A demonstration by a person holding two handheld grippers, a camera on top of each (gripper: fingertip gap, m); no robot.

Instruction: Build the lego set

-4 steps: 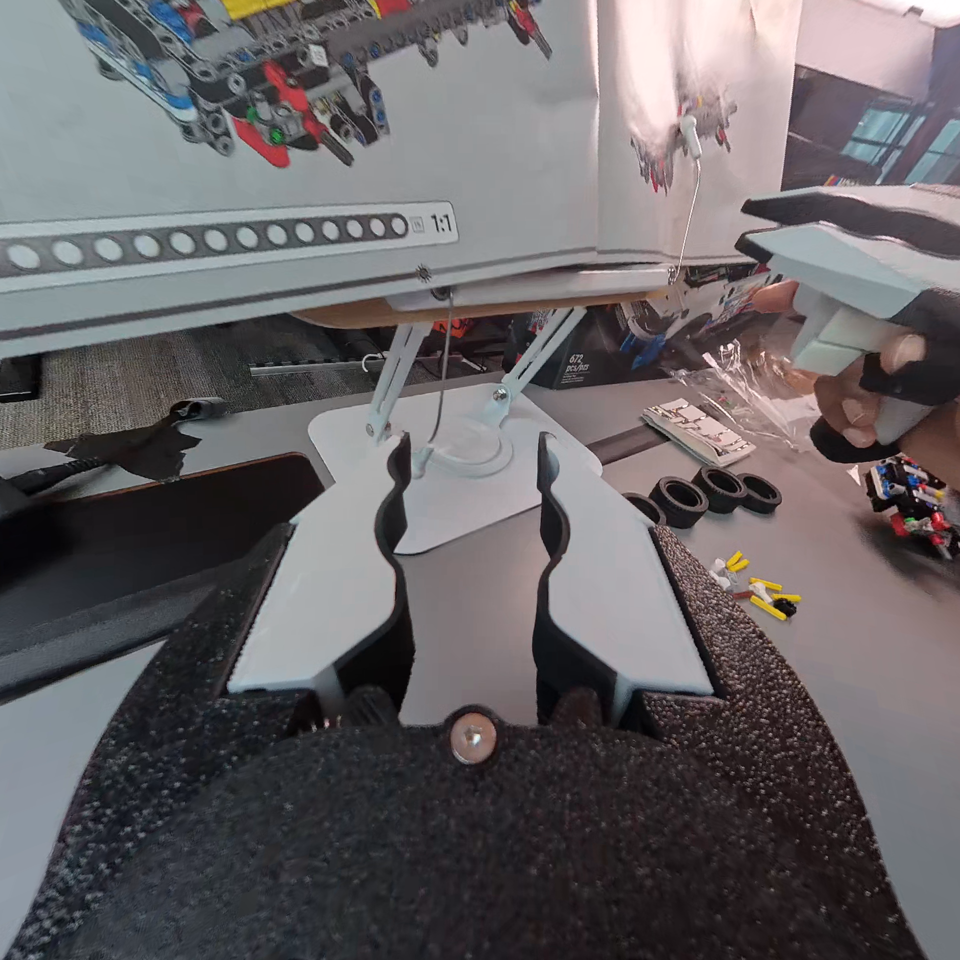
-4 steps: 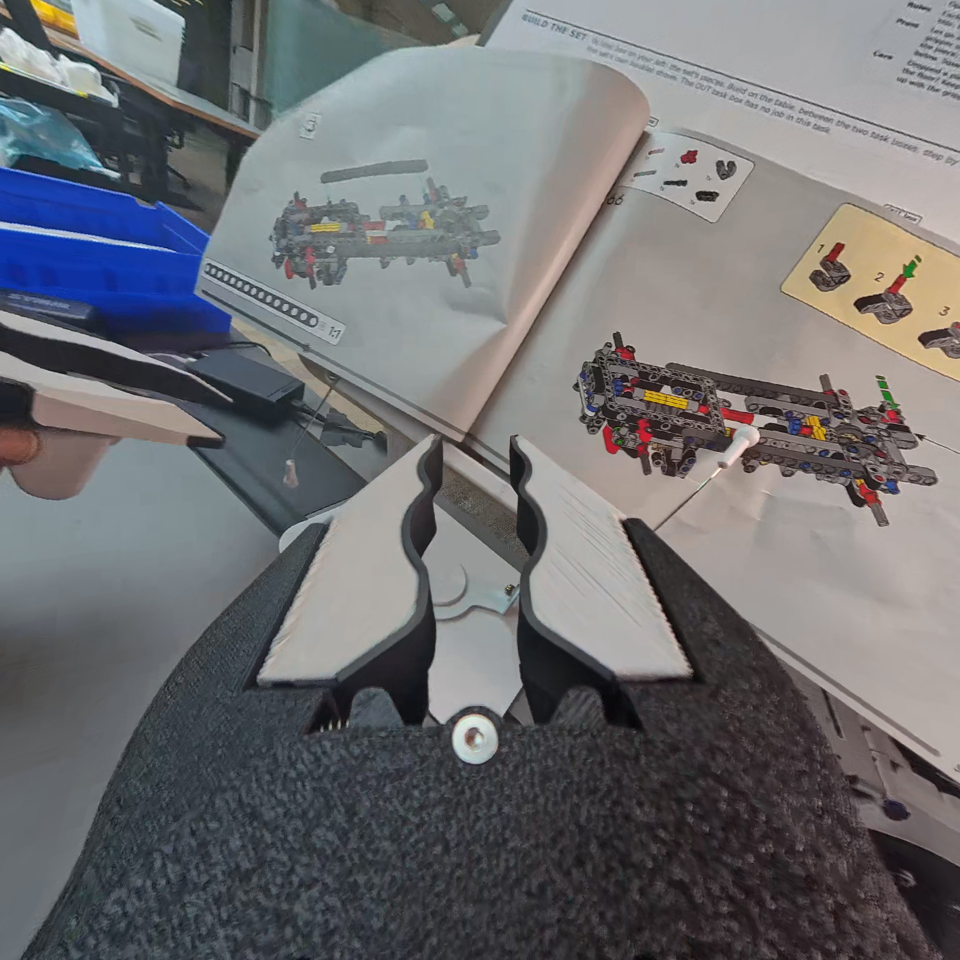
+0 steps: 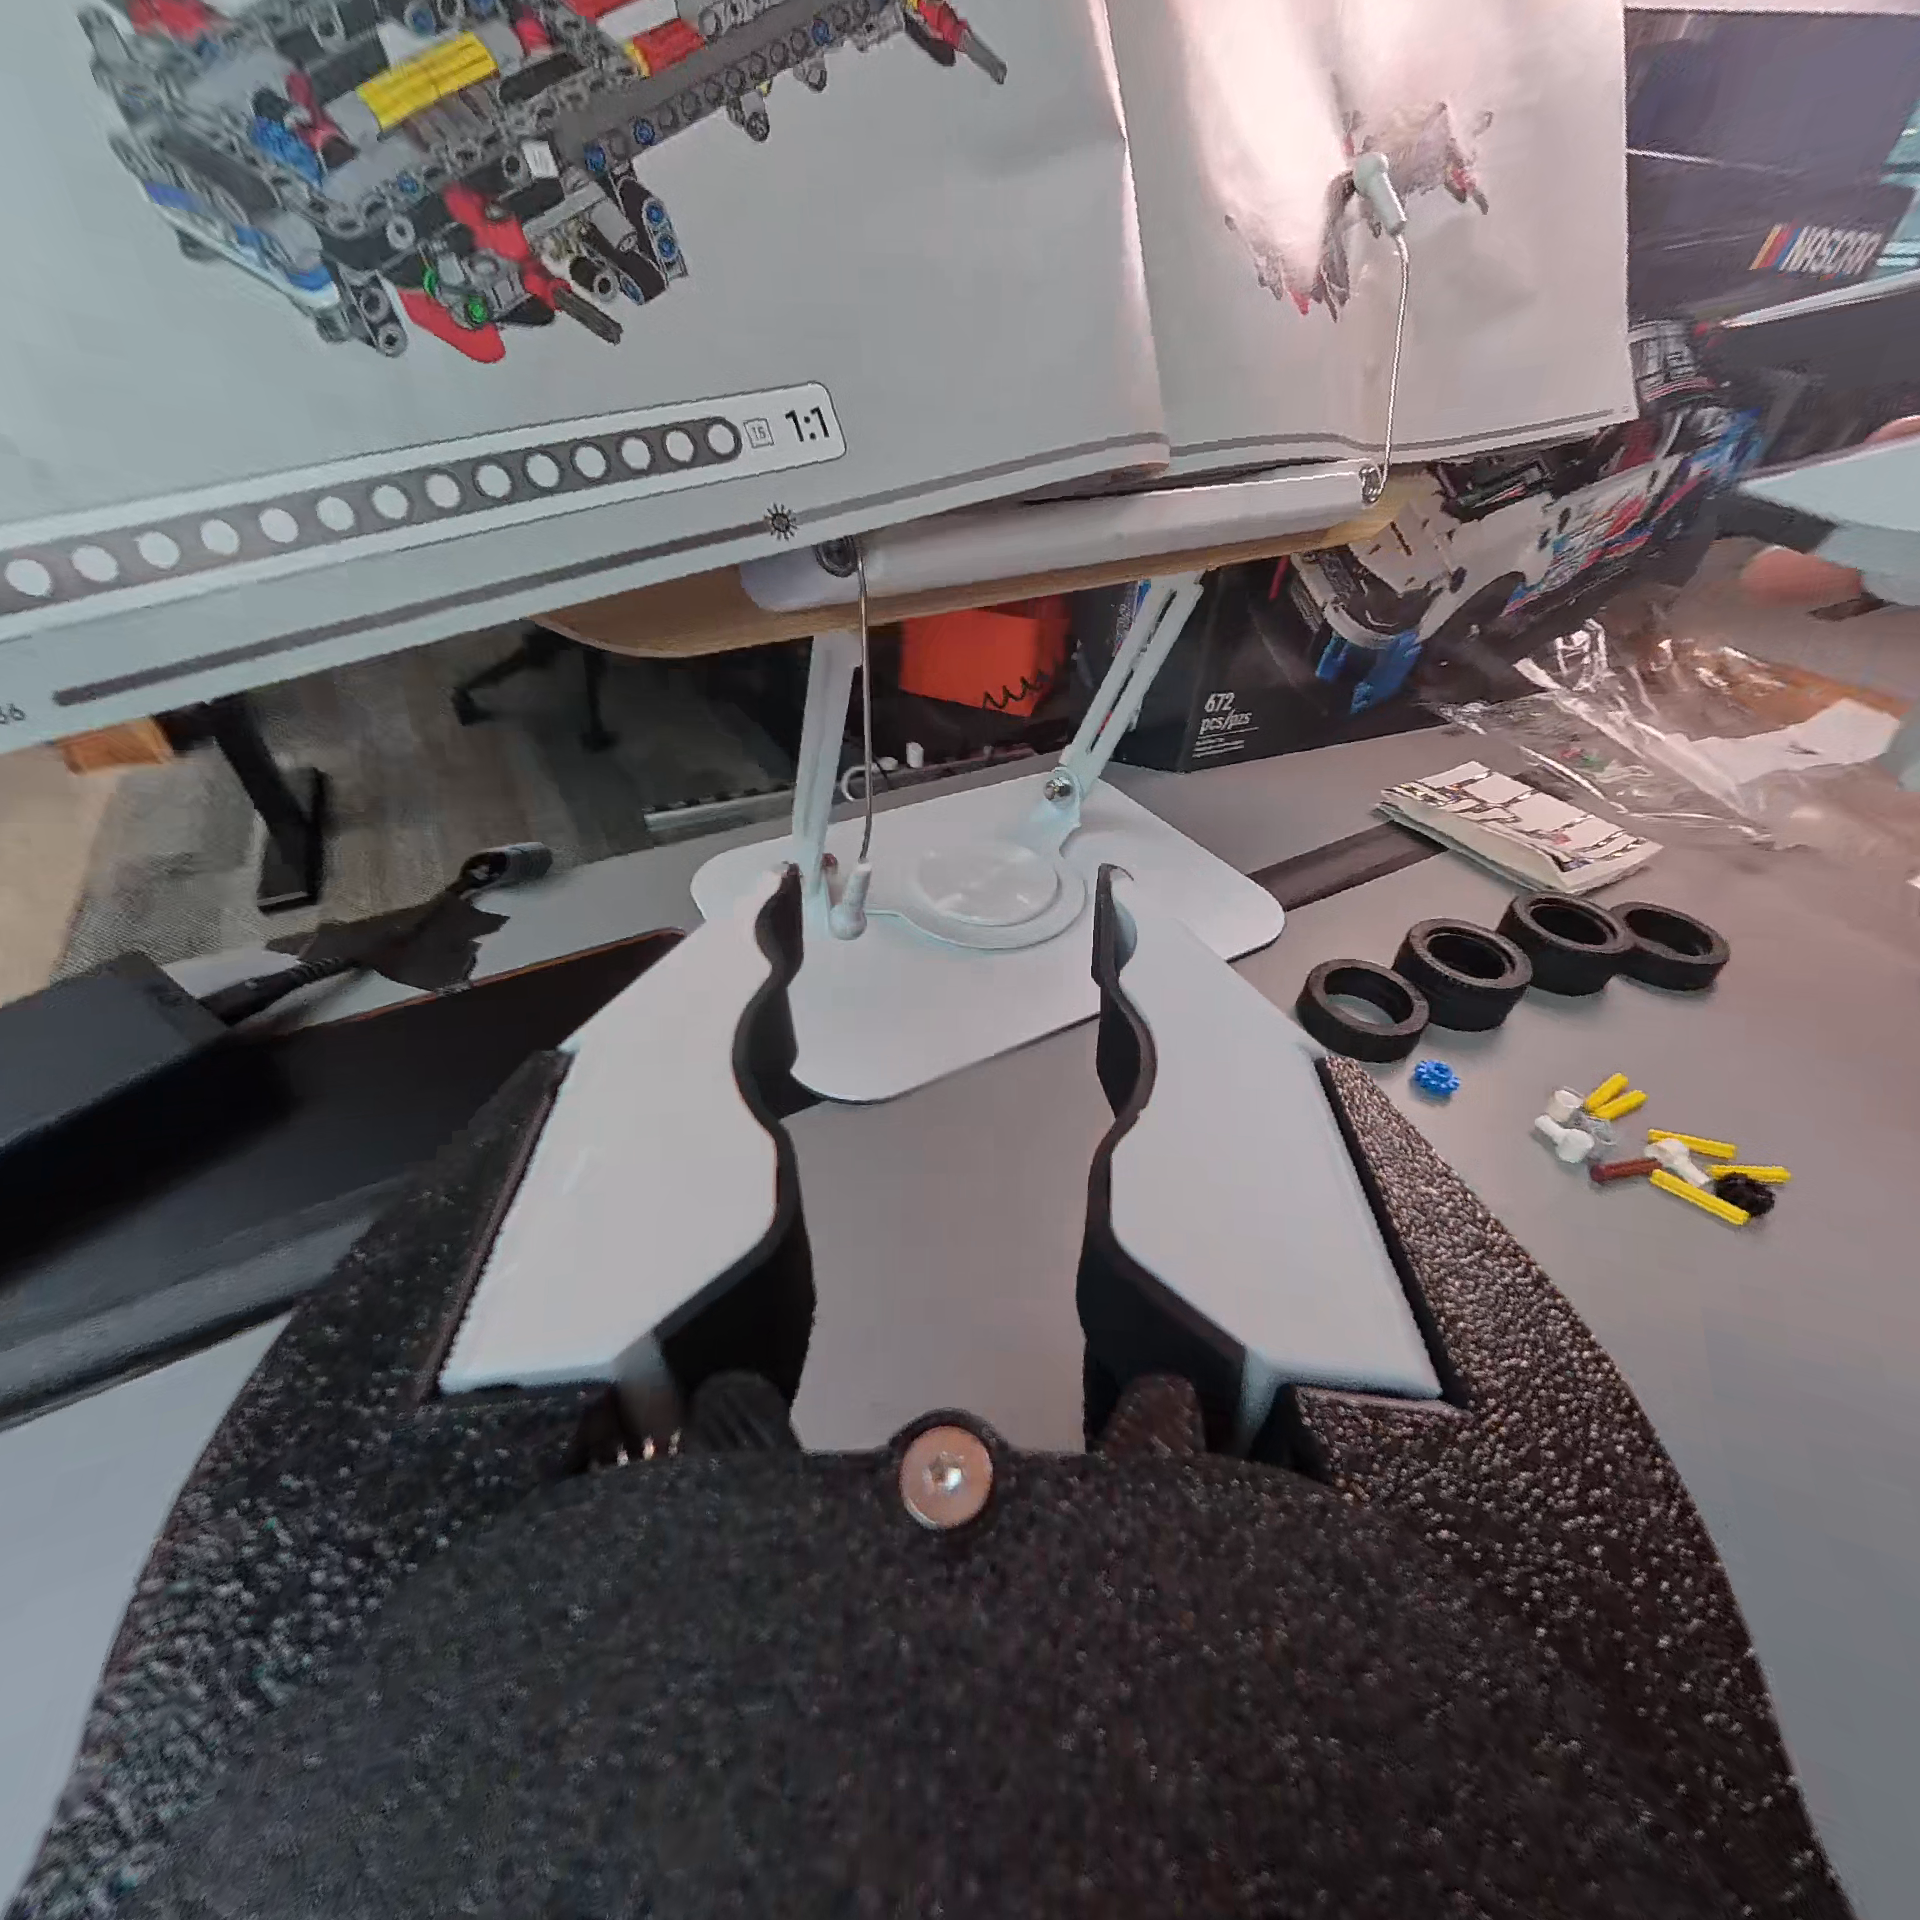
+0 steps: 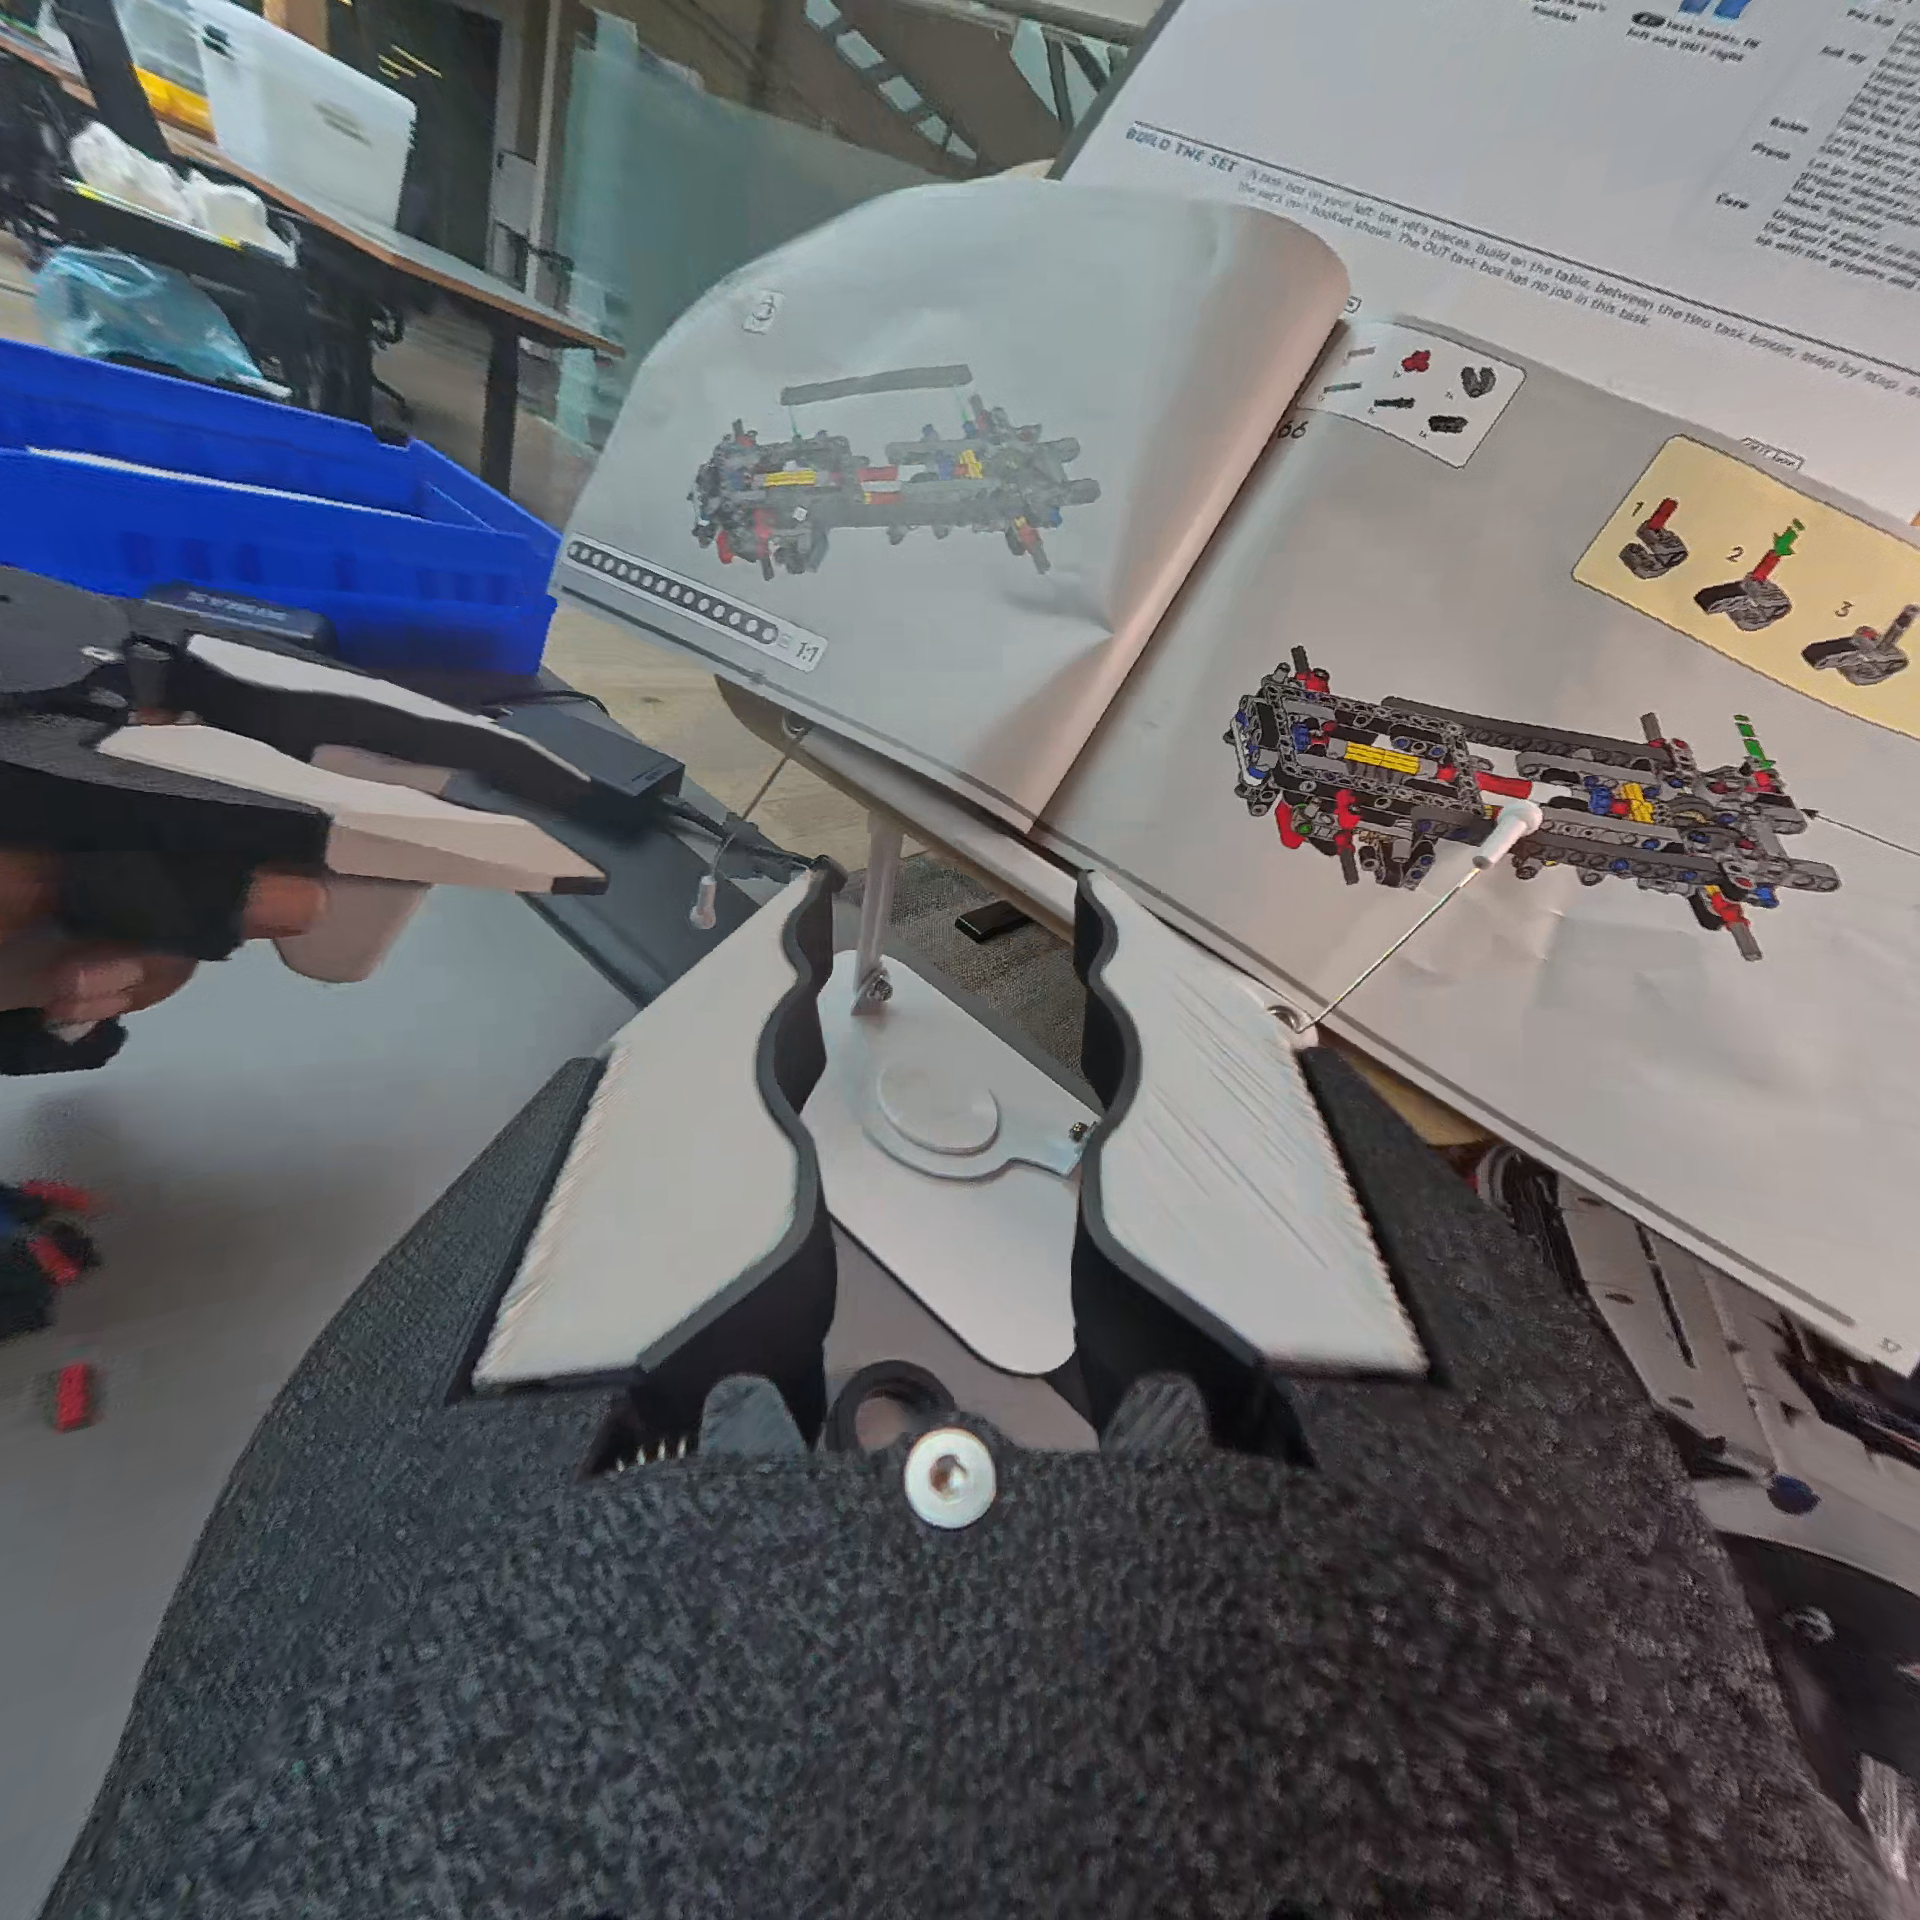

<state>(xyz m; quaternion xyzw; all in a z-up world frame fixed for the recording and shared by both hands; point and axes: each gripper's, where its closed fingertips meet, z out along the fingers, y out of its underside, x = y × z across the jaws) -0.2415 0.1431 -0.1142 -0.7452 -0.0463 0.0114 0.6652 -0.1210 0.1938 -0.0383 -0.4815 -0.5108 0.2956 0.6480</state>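
Observation:
The open instruction booklet [image 3: 623, 312] rests on a white stand [image 3: 977, 935] straight ahead of both grippers. Its left page [image 4: 935, 468] curls up loose, and the stand's left wire clip [image 3: 854, 914] hangs down off it. The right wire clip [image 4: 1496, 831] presses on the right page. My left gripper [image 3: 945, 894] is open and empty over the stand's base; it also shows in the right wrist view [image 4: 468, 831]. My right gripper [image 4: 954, 894] is open and empty, close under the booklet. Several black tyres [image 3: 1507, 956] and small yellow, white and blue pieces [image 3: 1662, 1153] lie on the grey table.
A blue bin [image 4: 260, 520] stands at the far left. A sticker sheet [image 3: 1517, 831], clear plastic bags [image 3: 1683, 717] and the dark set box [image 3: 1455, 644] lie behind the tyres. A black power brick [image 3: 94, 1070] and cable lie left. Blurred red and black pieces [image 4: 52, 1247] lie at the right view's lower left.
My right gripper's jaws have opened wider and it has dropped lower. It has almost left the left wrist view. The left gripper's jaws are slightly wider.

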